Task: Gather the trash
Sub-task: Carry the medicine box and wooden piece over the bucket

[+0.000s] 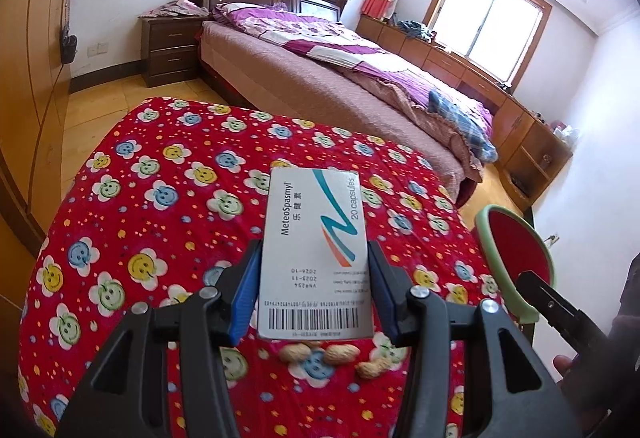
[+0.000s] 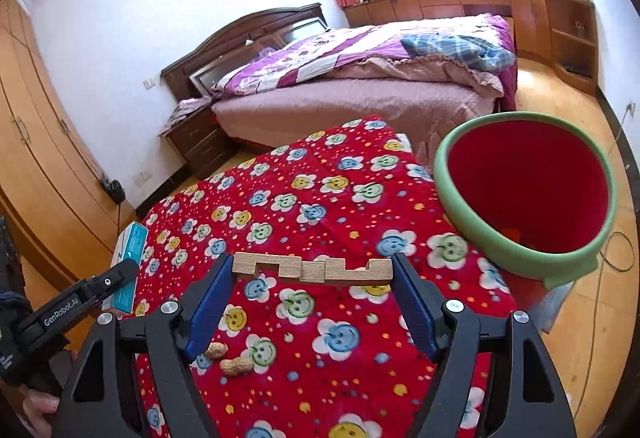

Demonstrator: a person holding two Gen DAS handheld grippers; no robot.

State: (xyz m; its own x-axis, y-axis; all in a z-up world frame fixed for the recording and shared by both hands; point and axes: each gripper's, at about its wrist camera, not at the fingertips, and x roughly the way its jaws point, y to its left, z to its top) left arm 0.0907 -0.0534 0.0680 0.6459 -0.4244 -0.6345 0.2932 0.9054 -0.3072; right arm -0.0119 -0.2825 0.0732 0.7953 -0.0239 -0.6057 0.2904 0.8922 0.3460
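A white medicine box (image 1: 316, 254), printed "MeteoSpasmyl" and "20 capsules", is held in the left gripper (image 1: 314, 270). The jaws are about half closed, and the blue pads (image 1: 246, 290) are pressed on the two long sides of the box, so that it is raised above the red smiley-flower tablecloth (image 1: 160, 197). The barcode end of the box is turned to the camera. Under the box, near the gripper, three peanuts (image 1: 336, 356) are seen lying on the cloth.

In the right gripper (image 2: 314, 270) a notched wooden puzzle piece (image 2: 312, 270) is held by its two ends. The jaws are opened wide, and the piece is stretched across between the blue fingertips, level and clear of the cloth. Two peanuts (image 2: 228, 358) are seen below it, near the left finger.

A red bin with a green rim (image 2: 524, 193) is placed at the right edge of the table, just beside the cloth, and its mouth is tilted towards the camera. Something small is seen at its bottom, but it cannot be told what it is. In the left wrist view the same bin (image 1: 516, 258) is seen on the right.

A bed with a purple quilt (image 1: 340, 45) is standing far behind the table.
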